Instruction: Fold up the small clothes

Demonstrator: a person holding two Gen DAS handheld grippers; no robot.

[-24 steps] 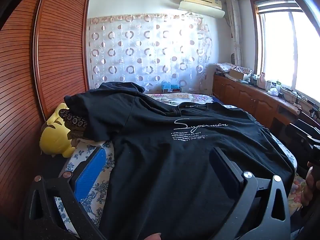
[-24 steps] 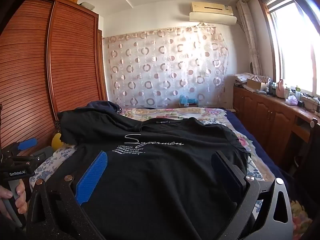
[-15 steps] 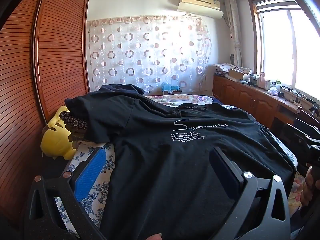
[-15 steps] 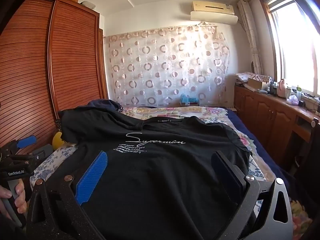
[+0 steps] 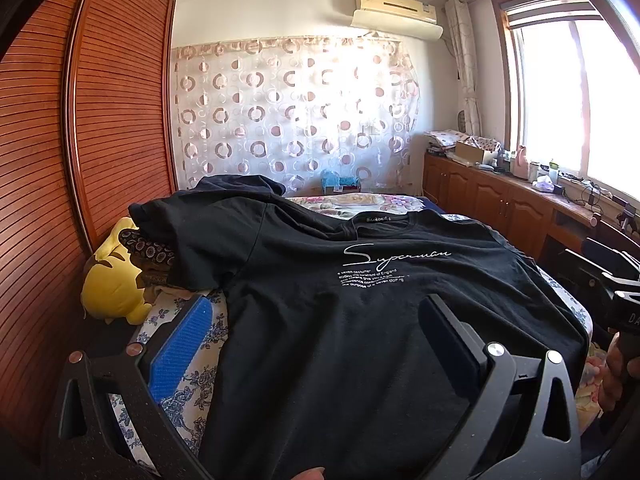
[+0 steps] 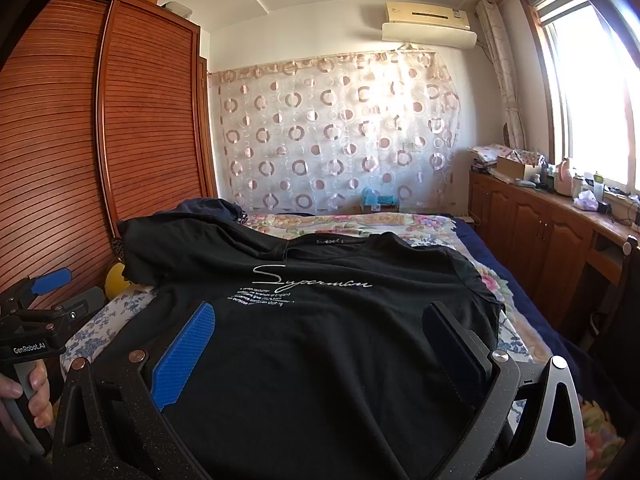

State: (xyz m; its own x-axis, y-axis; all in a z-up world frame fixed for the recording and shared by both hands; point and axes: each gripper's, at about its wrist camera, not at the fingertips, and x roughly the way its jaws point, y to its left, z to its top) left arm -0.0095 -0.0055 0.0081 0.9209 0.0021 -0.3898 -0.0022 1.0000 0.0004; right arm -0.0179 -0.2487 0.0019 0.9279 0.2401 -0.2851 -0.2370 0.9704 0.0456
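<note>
A black T-shirt (image 5: pixel 360 340) with white "Superman" print lies spread flat, front up, on the floral bed (image 5: pixel 188 384); it also shows in the right wrist view (image 6: pixel 320 340). Its left sleeve drapes over a pile at the bed's left. My left gripper (image 5: pixel 316 320) is open and empty above the shirt's lower left part, its blue pad (image 5: pixel 180 344) over the bedsheet. My right gripper (image 6: pixel 320 320) is open and empty above the shirt's lower middle. The left gripper's body (image 6: pixel 36 320) shows at the left edge of the right wrist view.
A yellow plush toy (image 5: pixel 112 288) and dark patterned cloth lie at the bed's left under the sleeve. A slatted wooden wardrobe (image 5: pixel 80 160) stands left. Wooden cabinets (image 5: pixel 500 200) with clutter run along the right under the window. A dotted curtain (image 5: pixel 292 120) hangs behind.
Both grippers have tilted up slightly, so the shirt sits a little lower in both views. The shirt has not moved and both grippers stay open.
</note>
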